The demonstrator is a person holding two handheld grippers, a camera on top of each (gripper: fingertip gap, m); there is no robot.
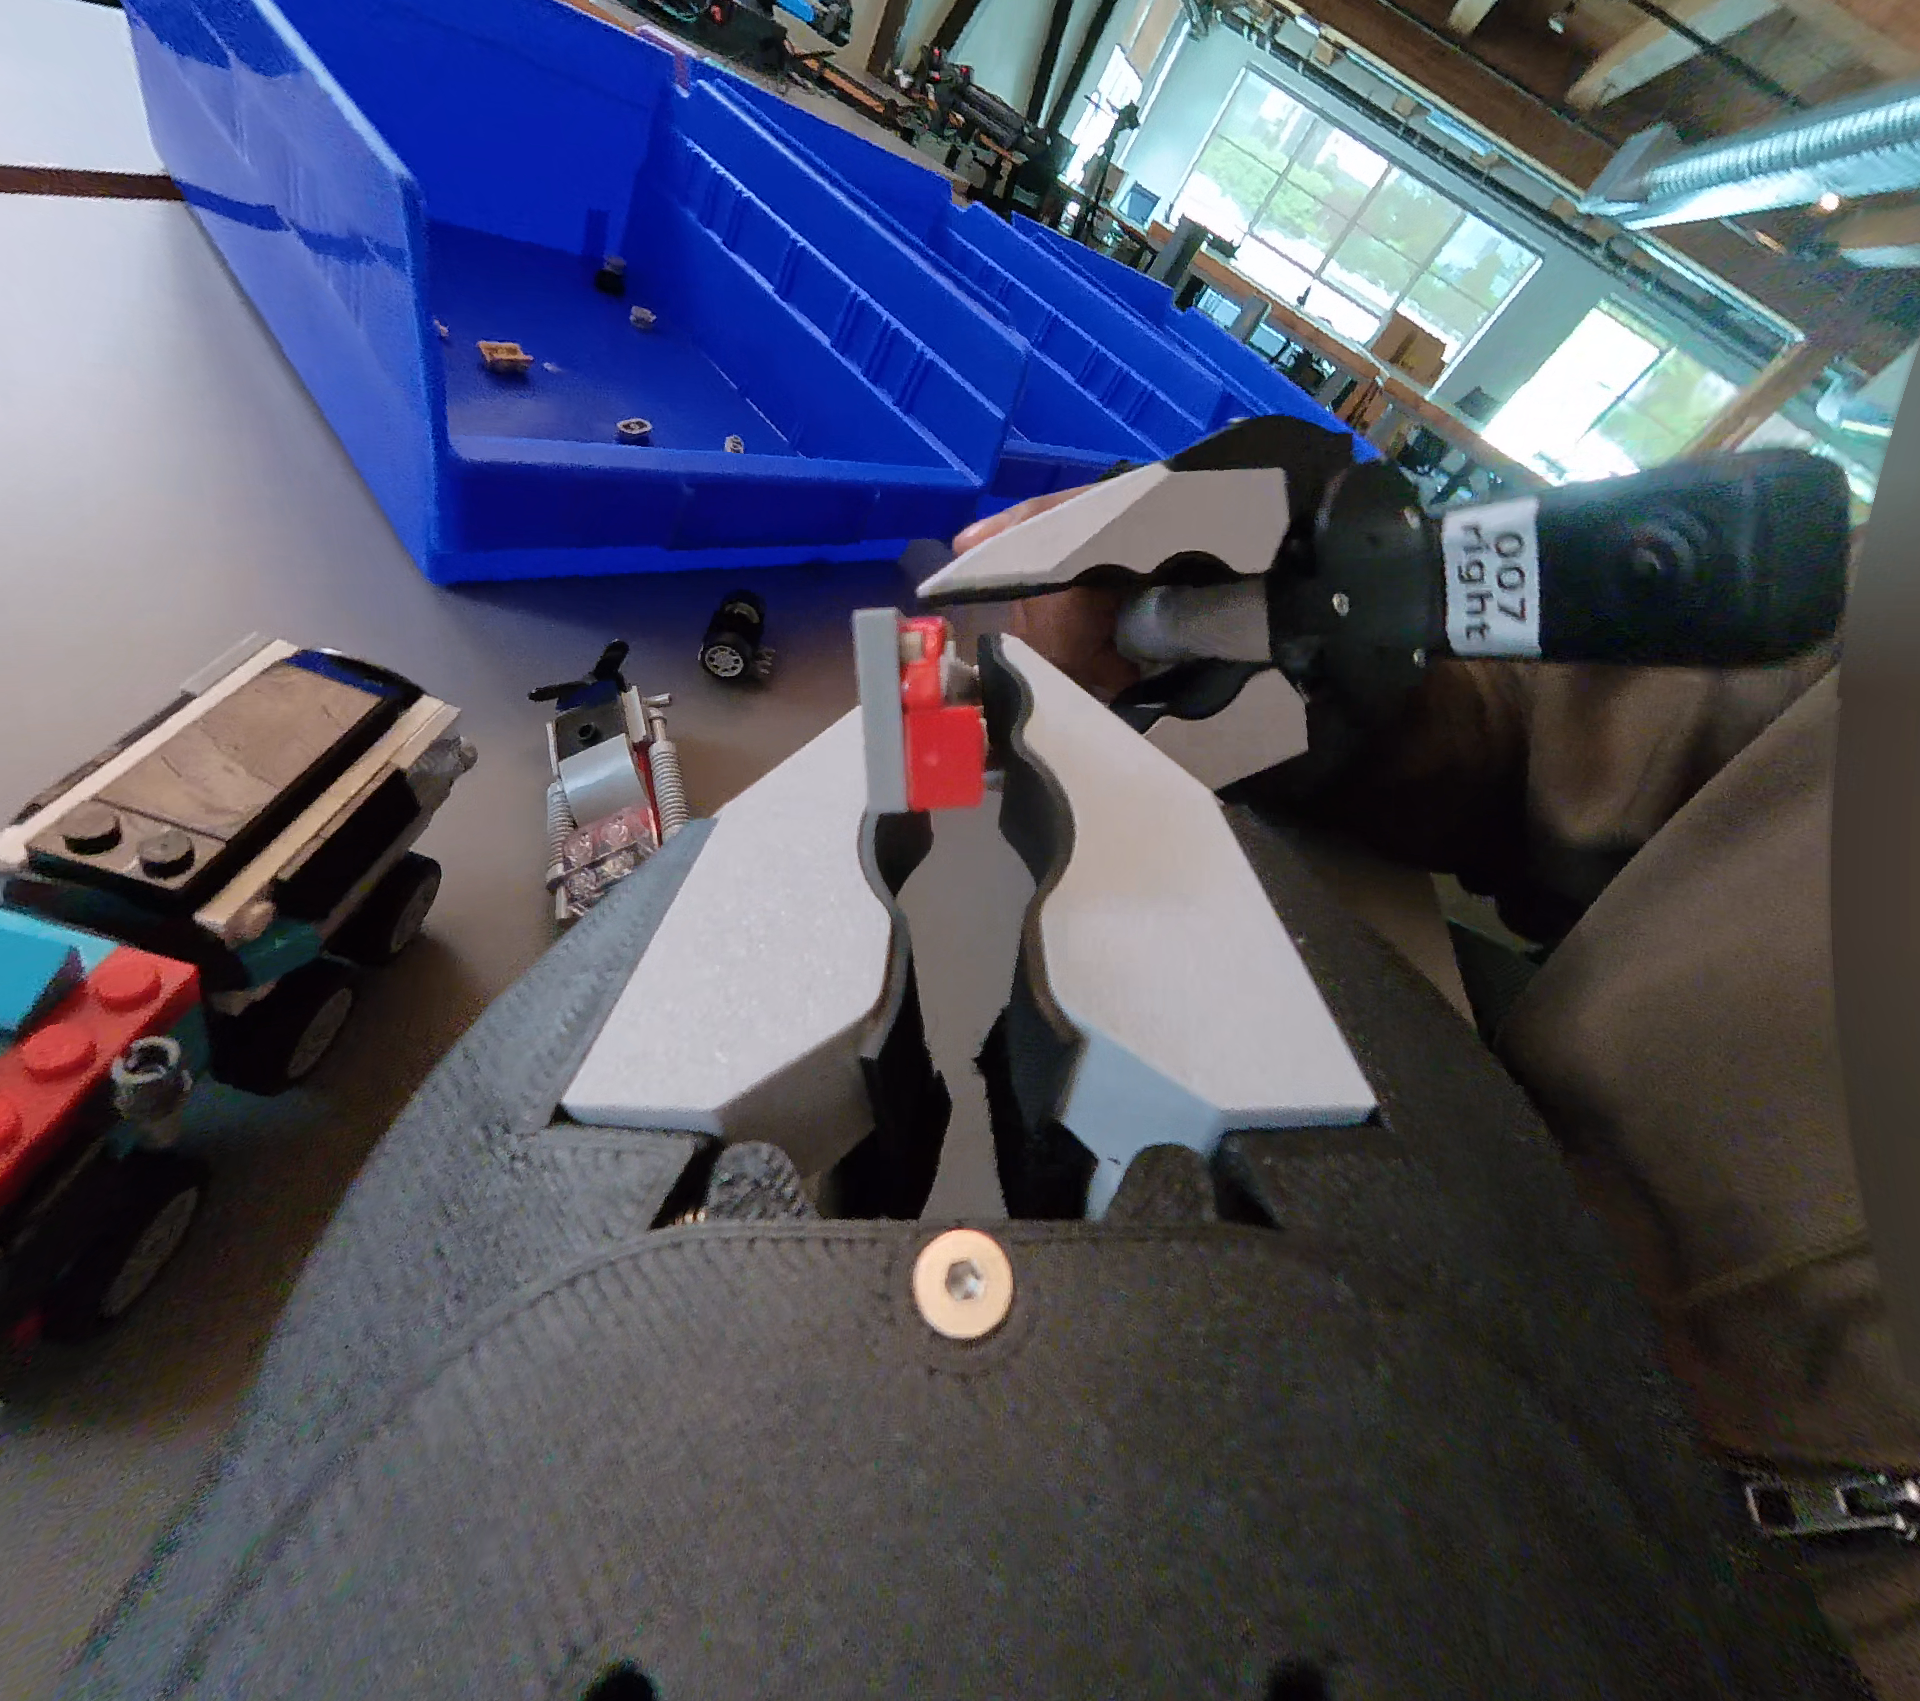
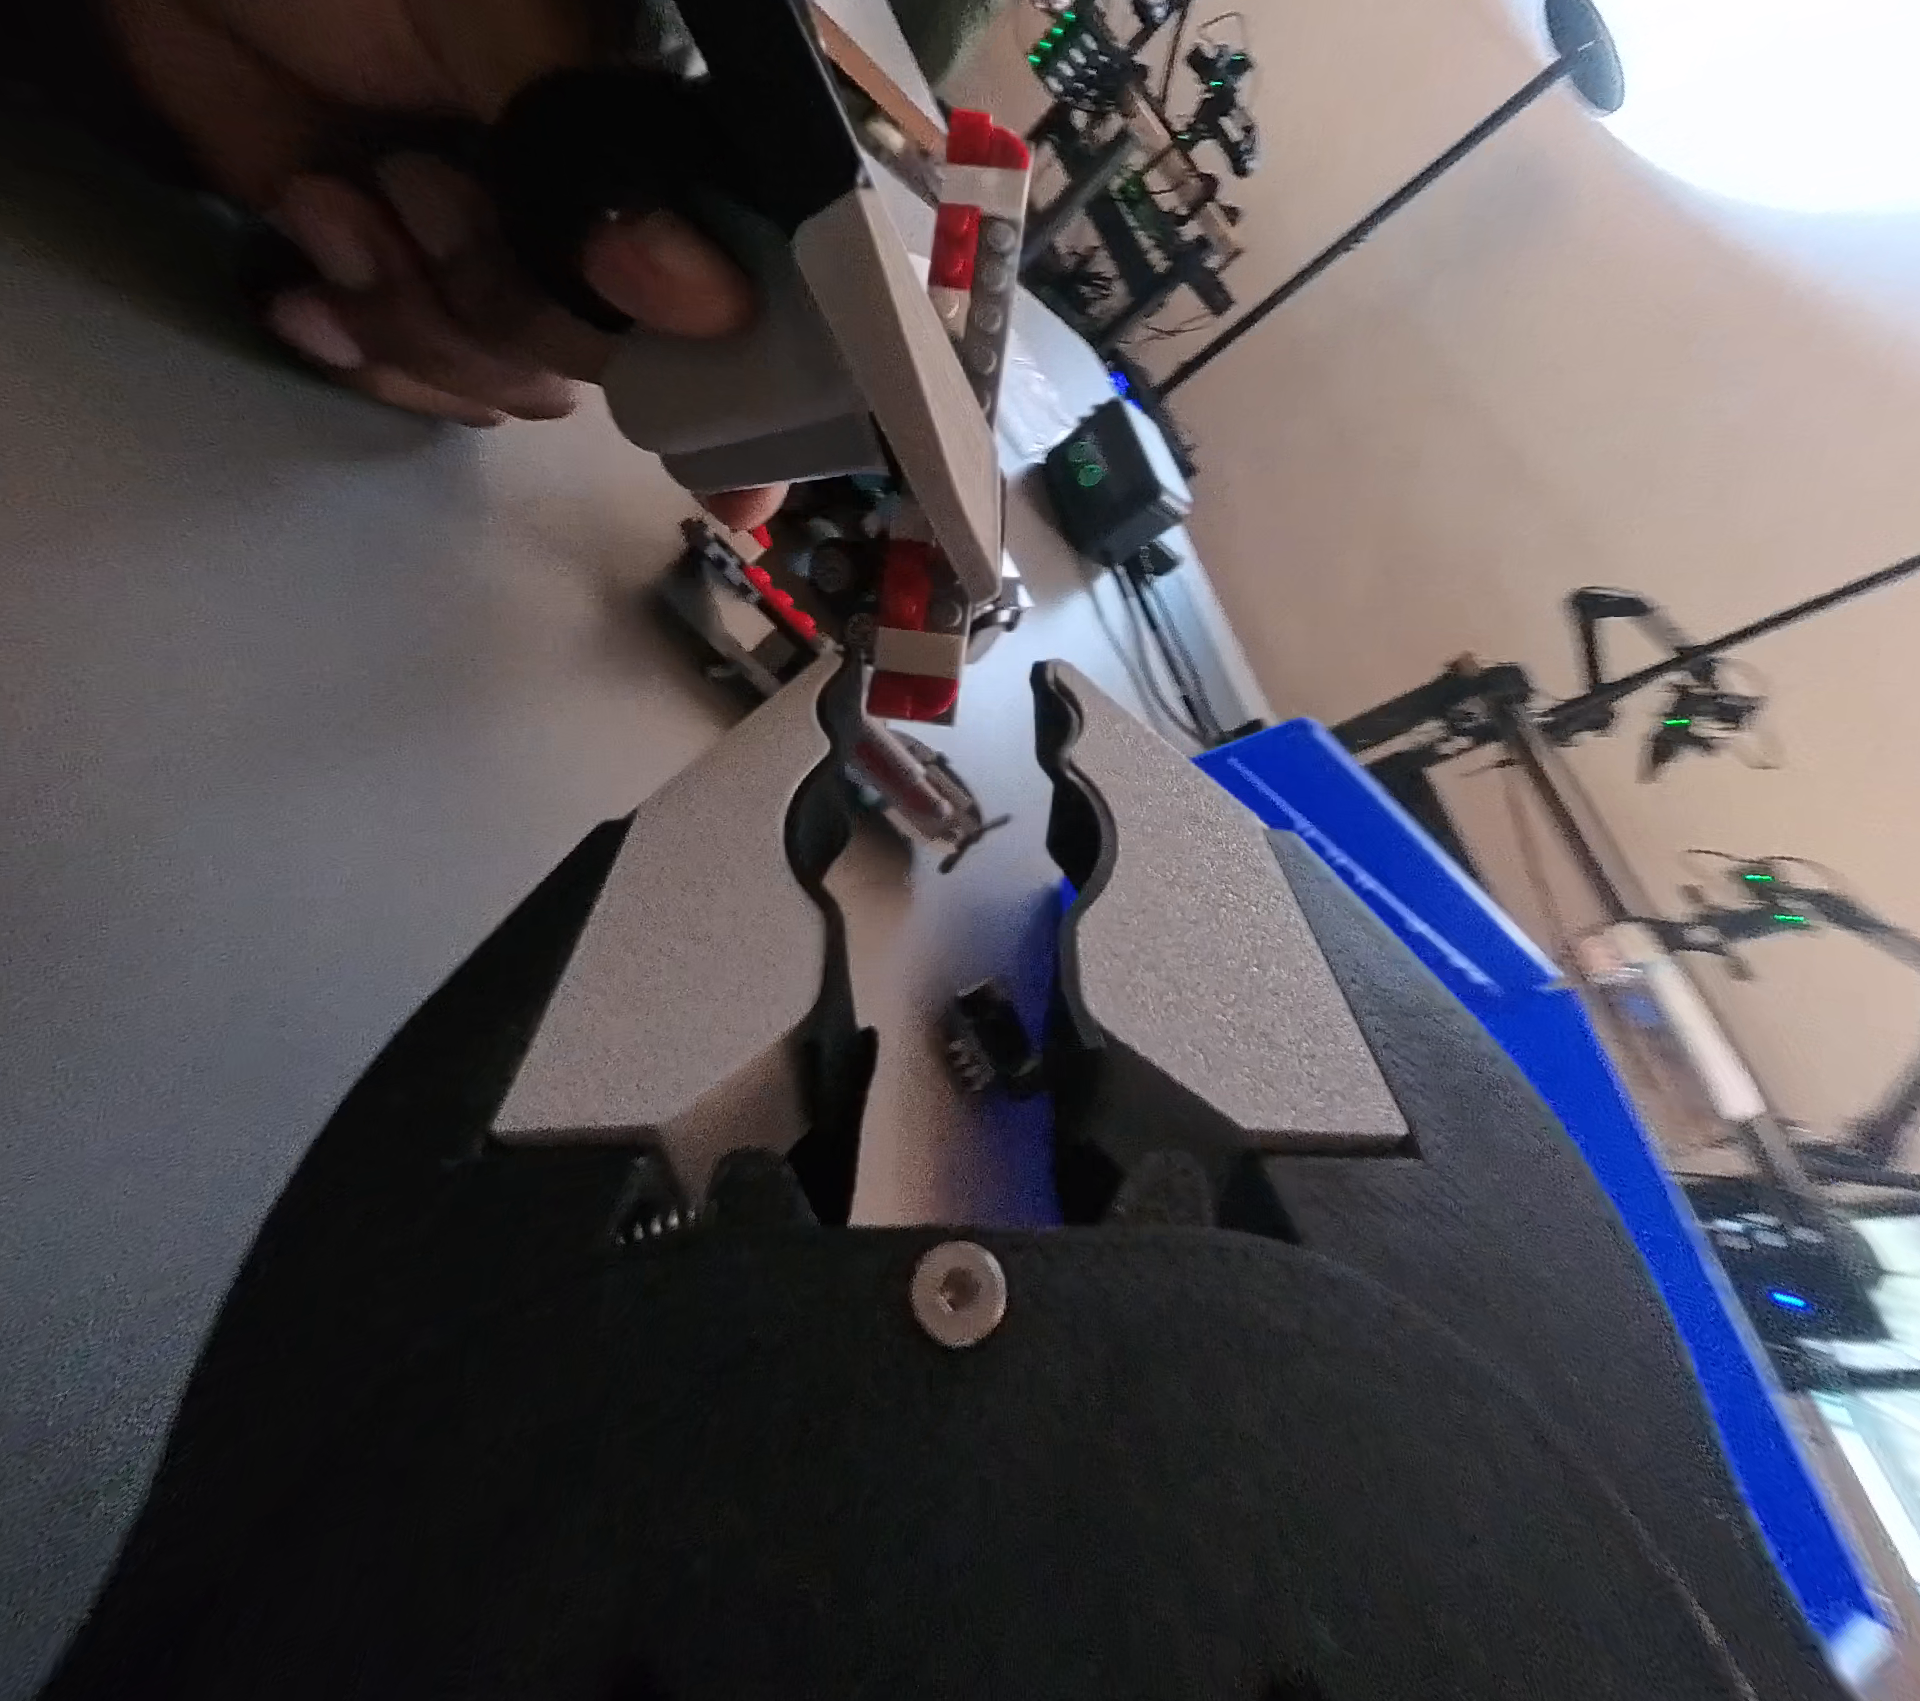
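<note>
The left hand-held gripper (image 1: pixel 940 721) is clenched on a small red-and-grey plastic brick assembly (image 1: pixel 925 732) above the grey tabletop (image 1: pixel 208 508) — its long axis crosses the fingers. The right hand-held gripper (image 2: pixel 940 685) gapes empty, just beside the assembly's end.
</note>
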